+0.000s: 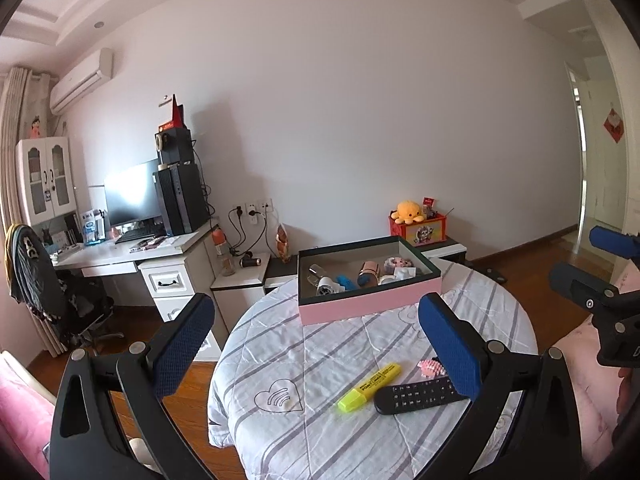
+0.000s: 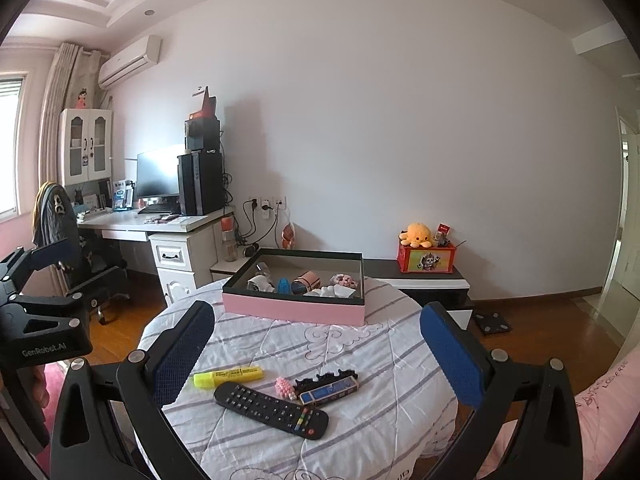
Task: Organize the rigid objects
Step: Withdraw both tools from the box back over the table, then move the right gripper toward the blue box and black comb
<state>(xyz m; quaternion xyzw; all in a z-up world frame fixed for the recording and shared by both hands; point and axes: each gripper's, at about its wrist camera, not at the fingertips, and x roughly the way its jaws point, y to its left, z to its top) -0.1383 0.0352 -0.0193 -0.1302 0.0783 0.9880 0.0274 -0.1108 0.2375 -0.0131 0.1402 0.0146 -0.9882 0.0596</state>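
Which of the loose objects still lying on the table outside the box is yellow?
The highlighter, lying flat beside the black remote control. It alone is bright yellow; the remote is black, the small bead piece pink, the little carton blue.

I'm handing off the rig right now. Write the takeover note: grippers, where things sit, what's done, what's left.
Left gripper: open, empty, above the round table.
Right gripper: open, empty, also above the table.
Pink box: at the table's far side, lid off, already holding several small items.
Loose on the near side: yellow highlighter, black remote, small pink item, black hair clip, small blue-labelled box, the last two touching.
Done: some items are boxed.
Left: likely move these five into the box.
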